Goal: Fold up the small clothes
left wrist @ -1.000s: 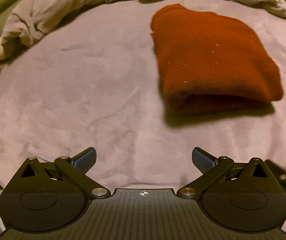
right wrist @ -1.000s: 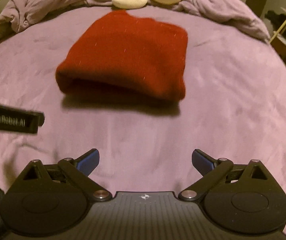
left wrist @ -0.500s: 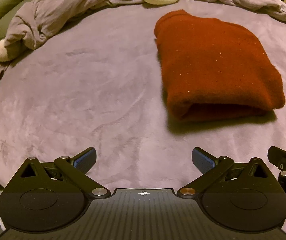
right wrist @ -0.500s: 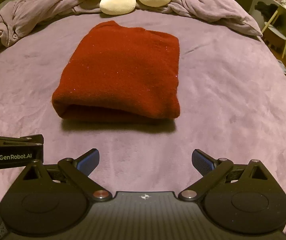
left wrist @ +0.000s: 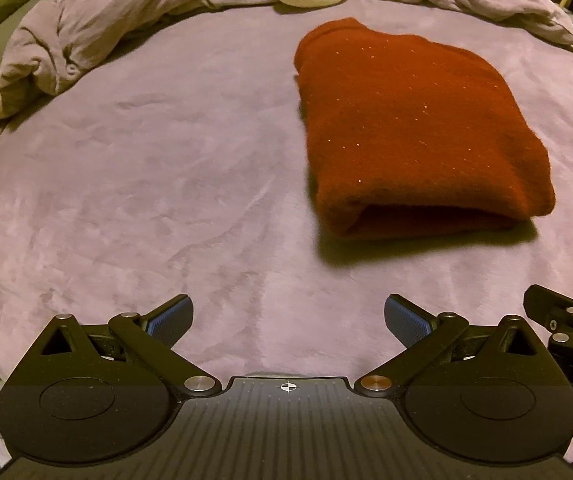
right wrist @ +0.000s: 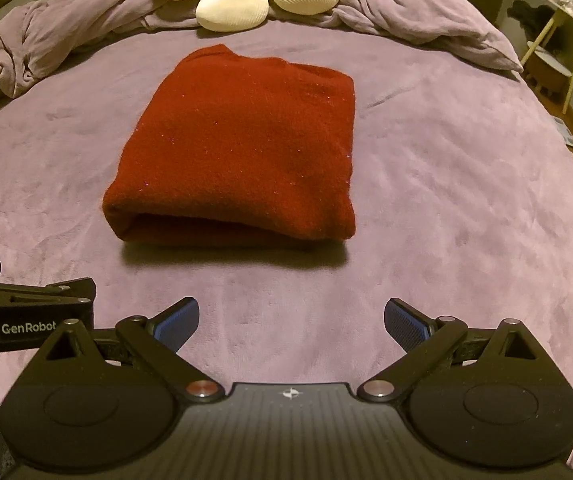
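Both grippers, left (left wrist: 288, 316) and right (right wrist: 291, 318), have retreated, jaws apart; only right view shows shelf (right wrist: 558, 46). Sweater (right wrist: 242, 152) fold faces grippers, long axis running away.

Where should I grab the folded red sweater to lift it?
Probably take the red sweater at its near edge, coming in low from the front with the open right tool. There the folded layers gape visibly, giving thickness to pinch.
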`<state>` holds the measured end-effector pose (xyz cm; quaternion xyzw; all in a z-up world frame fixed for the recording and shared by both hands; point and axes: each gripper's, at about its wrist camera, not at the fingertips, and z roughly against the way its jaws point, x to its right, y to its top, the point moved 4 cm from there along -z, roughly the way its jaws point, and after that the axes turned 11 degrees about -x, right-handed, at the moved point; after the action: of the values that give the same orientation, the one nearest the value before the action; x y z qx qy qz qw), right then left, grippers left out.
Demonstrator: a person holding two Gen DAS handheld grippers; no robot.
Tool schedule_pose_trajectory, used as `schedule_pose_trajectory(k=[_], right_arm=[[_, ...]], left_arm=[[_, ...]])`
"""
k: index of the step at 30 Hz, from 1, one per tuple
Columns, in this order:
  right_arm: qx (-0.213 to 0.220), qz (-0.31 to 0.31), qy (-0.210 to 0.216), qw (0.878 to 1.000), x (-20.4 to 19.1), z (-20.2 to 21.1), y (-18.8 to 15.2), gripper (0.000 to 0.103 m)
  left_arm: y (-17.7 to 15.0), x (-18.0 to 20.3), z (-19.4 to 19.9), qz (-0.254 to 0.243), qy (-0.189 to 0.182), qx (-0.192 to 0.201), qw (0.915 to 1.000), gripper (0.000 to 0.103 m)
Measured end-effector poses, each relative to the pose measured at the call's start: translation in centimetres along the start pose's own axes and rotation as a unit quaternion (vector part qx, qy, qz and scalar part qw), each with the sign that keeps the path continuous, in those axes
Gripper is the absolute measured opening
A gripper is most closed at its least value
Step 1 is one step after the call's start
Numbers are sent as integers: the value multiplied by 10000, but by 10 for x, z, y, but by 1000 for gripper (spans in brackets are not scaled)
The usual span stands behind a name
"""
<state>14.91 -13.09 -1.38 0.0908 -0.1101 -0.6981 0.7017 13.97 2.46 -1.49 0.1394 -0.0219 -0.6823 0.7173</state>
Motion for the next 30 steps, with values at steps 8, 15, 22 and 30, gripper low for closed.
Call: schedule_pose_trajectory(k=[8, 15, 22, 30], right_arm=[[-25, 4, 4, 10000, 2, 2, 2, 99], [25, 18, 20, 10000, -1, 5, 3, 99], [39, -27, 27, 10000, -2, 8, 4, 99], [69, -47, 46, 10000, -2, 11, 5, 99]], left_arm=[[0, 2, 4, 17, -144, 66, 9999, 103], [0, 5, 6, 13, -125, 41, 9999, 103], [1, 4, 8, 1, -115, 59, 9999, 103], [1, 3, 12, -3, -128, 94, 9999, 103]])
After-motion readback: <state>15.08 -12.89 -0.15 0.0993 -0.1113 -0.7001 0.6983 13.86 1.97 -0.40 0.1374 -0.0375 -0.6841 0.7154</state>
